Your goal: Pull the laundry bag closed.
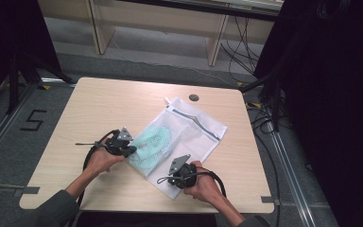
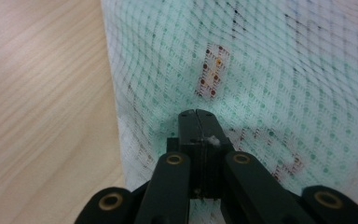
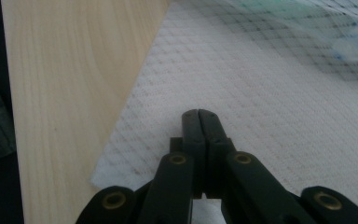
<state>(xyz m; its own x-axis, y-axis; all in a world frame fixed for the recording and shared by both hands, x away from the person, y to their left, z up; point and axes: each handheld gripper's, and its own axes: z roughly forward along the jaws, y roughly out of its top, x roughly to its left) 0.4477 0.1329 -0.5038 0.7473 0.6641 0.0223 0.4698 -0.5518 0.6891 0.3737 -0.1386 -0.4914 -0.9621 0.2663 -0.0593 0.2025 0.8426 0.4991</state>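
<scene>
A white mesh laundry bag (image 1: 194, 135) lies flat on the wooden table (image 1: 118, 99), with a mint green garment (image 1: 151, 142) inside its left half. My left gripper (image 1: 130, 150) rests at the bag's left edge; in its own view the left gripper (image 2: 197, 113) has its jaws pressed together over the mesh (image 2: 270, 70) and the green cloth beneath. My right gripper (image 1: 172, 178) sits at the bag's near corner. In its own view the right gripper (image 3: 198, 112) is shut above plain white mesh (image 3: 261, 107). I see no fabric between either pair of jaws.
A dark round grommet (image 1: 194, 97) sits in the table near the far edge. Bare wood lies left of the bag (image 2: 42, 102) and along the near edge (image 3: 70, 84). Cables (image 1: 246, 52) and dark stands surround the table on the floor.
</scene>
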